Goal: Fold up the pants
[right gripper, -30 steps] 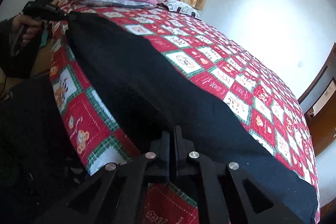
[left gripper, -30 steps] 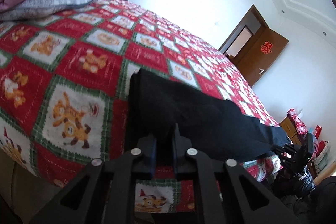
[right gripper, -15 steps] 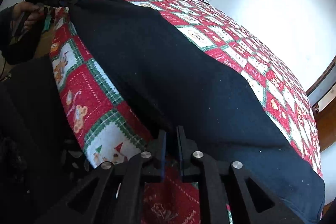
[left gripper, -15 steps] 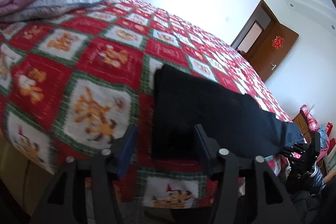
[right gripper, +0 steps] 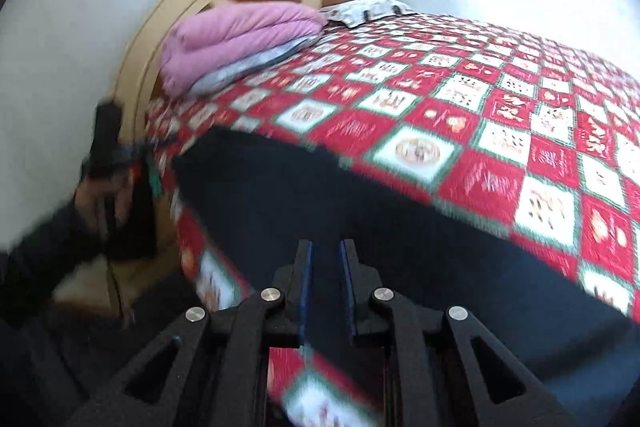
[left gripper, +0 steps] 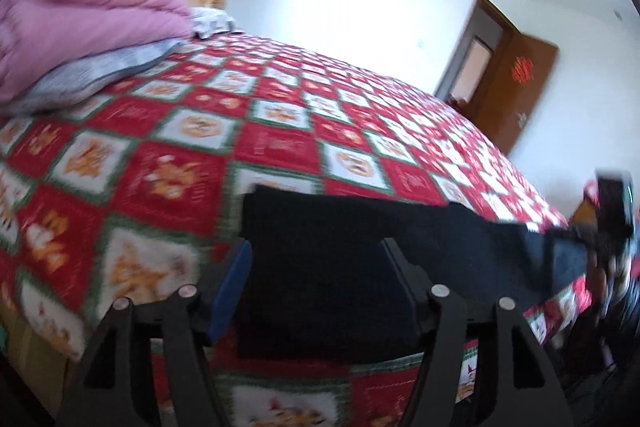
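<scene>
Red-checked quilt (left gripper: 280,143) carries the black pants (left gripper: 340,227) lengthwise along its near edge, flat for folding; left gripper (left gripper: 316,287) is opening wide, off the cloth, while right gripper (right gripper: 325,287) stands slightly parted, clamping nothing

Black pants (left gripper: 332,251) lie on a red, green and white checked bedspread (left gripper: 280,143) beside a pink quilt (left gripper: 88,15).

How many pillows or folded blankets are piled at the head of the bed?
3 that I can see: a pink quilt on top, a grey blanket directly beneath it, and a patterned pillow just beyond them by the headboard. More may be hidden behind.
</scene>
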Demonstrator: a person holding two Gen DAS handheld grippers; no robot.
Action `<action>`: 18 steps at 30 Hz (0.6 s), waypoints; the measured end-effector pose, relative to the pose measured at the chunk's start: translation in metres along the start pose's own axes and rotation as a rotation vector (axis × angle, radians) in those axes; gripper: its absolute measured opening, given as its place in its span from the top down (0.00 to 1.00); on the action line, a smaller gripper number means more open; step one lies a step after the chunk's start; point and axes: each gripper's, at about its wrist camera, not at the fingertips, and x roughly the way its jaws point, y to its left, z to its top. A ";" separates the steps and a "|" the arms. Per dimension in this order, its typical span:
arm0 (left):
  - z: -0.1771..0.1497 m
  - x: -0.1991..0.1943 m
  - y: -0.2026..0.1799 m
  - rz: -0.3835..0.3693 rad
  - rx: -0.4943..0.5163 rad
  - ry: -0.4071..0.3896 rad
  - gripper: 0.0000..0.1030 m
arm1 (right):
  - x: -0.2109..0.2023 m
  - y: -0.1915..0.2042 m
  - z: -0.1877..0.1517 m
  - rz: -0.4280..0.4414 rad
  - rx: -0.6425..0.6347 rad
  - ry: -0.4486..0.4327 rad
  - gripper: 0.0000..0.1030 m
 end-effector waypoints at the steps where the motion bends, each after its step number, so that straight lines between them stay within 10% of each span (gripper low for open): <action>1: 0.001 0.008 -0.007 -0.002 0.009 0.008 0.31 | 0.009 -0.003 0.010 0.000 0.021 0.000 0.86; 3: -0.001 0.018 -0.013 -0.002 0.020 0.023 0.30 | 0.032 -0.008 0.034 0.007 0.076 0.017 0.84; 6: -0.006 0.029 -0.018 0.009 0.032 0.043 0.30 | 0.062 -0.020 0.057 0.021 0.165 0.067 0.55; 18: -0.021 0.030 -0.004 0.012 0.039 0.001 0.30 | 0.150 -0.028 0.082 0.125 0.361 0.261 0.66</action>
